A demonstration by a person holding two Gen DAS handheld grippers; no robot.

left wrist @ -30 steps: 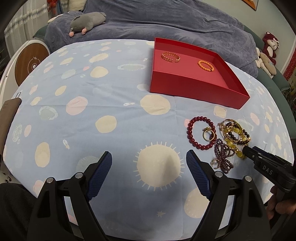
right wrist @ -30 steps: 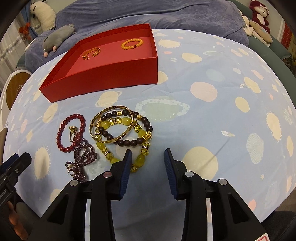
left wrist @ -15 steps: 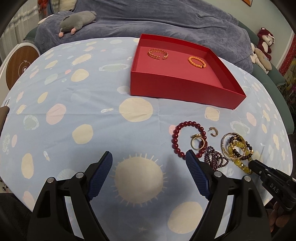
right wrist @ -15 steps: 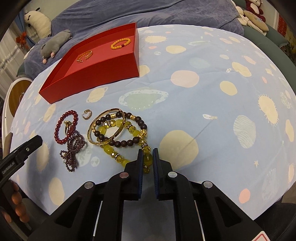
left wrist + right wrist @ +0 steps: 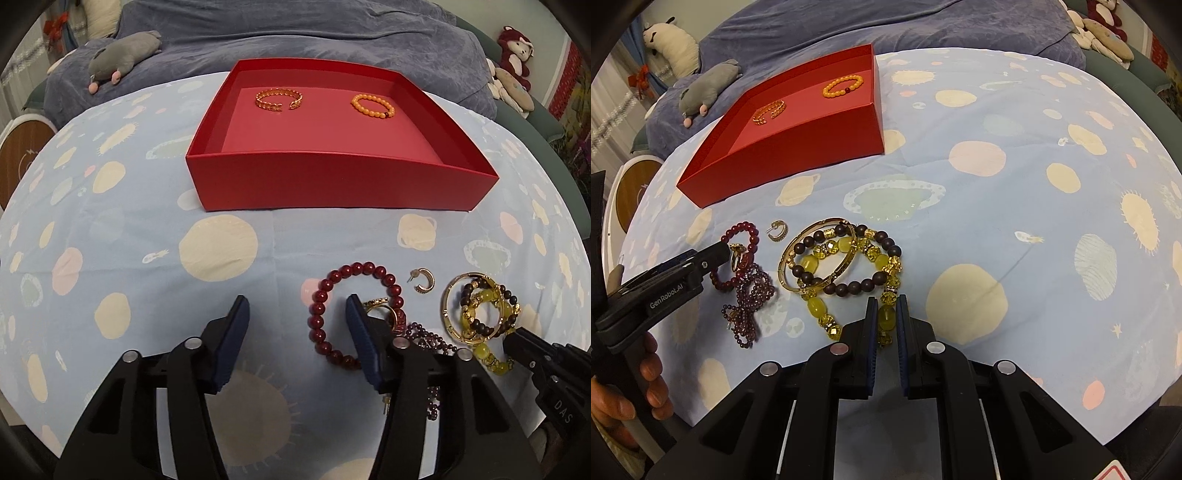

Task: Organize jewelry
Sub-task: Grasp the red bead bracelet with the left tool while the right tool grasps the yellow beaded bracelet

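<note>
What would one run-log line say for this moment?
right hand-held gripper: shut on yellow bead bracelet | left hand-held gripper: open, closing, over red bead bracelet

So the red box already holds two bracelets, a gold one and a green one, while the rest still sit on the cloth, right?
Nearly. The red box does hold two bracelets, but the beaded one is orange, not green; the left wrist view shows it beside the gold cuff. The rest still sit on the cloth.
</note>
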